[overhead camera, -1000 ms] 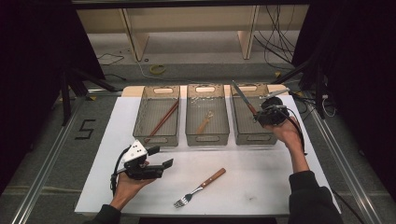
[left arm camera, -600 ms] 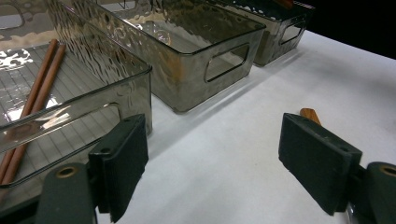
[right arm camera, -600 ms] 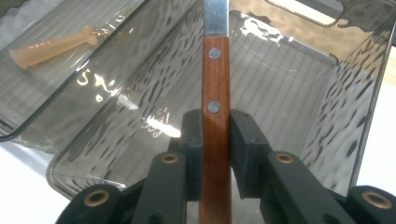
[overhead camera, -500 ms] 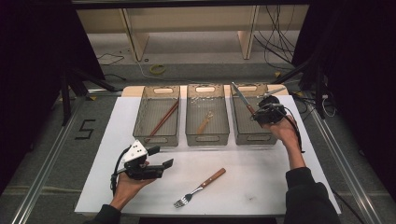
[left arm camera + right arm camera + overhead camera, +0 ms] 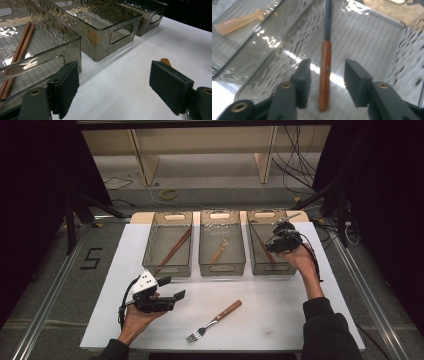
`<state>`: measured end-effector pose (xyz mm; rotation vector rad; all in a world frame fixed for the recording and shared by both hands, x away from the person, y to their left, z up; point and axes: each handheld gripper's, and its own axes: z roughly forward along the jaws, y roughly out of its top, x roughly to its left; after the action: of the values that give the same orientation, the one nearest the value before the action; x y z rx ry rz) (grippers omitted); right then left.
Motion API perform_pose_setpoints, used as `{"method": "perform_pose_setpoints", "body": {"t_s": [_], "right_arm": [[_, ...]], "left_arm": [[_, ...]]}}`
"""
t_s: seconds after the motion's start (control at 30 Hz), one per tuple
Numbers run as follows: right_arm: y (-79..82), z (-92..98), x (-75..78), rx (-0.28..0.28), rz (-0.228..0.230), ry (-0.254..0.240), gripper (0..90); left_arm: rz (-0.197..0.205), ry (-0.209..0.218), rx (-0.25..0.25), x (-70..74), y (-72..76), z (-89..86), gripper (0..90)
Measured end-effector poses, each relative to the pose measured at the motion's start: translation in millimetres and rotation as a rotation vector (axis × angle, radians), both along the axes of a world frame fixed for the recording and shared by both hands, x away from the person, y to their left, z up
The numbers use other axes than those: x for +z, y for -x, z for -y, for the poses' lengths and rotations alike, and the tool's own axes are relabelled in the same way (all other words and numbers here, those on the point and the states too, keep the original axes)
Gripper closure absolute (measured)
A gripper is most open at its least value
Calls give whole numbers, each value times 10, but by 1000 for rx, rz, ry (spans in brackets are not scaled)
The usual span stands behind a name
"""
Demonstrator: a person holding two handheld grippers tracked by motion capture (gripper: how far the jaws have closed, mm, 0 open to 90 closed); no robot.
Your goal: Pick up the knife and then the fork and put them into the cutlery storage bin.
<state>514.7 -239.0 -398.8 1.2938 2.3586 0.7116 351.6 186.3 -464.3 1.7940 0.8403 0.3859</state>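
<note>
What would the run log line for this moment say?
right gripper: jaws just opened, knife released in right bin | left gripper: open, idle | fork: on table

Between the black right gripper (image 5: 325,82) jaws lay a knife (image 5: 325,75), handle reddish-brown, blade dark, inside a smoky, ripple-patterned bin (image 5: 374,37).

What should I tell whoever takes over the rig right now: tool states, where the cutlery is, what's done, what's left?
Right tool: jaws have just been opening over the right bin; the wooden-handled knife lies between them, pads clear of it, on the bin floor.
Left tool: open, nothing between its jaws, on the white mat in front of the left bin.
Chopsticks are in the left bin, a wooden spoon in the middle bin.
Done: knife apparently dropped off.
Left: the fork lies on the mat; probably it needs binning next.
</note>
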Motion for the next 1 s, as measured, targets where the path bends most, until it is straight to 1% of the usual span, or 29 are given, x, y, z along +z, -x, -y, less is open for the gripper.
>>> {"method": "perform_pose_setpoints", "body": {"t_s": [0.07,0.13,0.23,0.3,0.33,0.47,0.6,0.7,0.8,0.9,0.97,1.0], "right_arm": [[30,-26,38,24,23,-2,498],[75,-57,78,59,50,-12,479],[167,-118,143,110,67,-31,445],[252,-173,189,165,80,-45,427],[287,-197,208,178,85,-52,422],[496,-329,300,301,110,-87,401],[712,-470,343,412,107,-98,391],[839,-554,316,475,90,-97,385],[945,-631,235,523,69,-90,373],[1028,-695,134,559,48,-85,375],[1073,-744,66,577,40,-73,402],[1091,-769,34,571,33,-68,425]], "left_arm": [[0,0,0,1,1,-1,231],[2,3,1,1,2,1,231],[1,3,1,2,2,1,231],[1,5,3,1,1,-1,231],[1,5,3,1,1,-4,231],[2,5,5,0,-2,-7,231],[2,4,5,3,0,-10,231],[2,4,6,2,-1,-12,231],[2,5,8,2,-2,-15,230],[1,8,11,-1,-4,-13,230],[1,7,10,0,-3,-13,229],[2,3,7,3,-2,-15,229]]}}
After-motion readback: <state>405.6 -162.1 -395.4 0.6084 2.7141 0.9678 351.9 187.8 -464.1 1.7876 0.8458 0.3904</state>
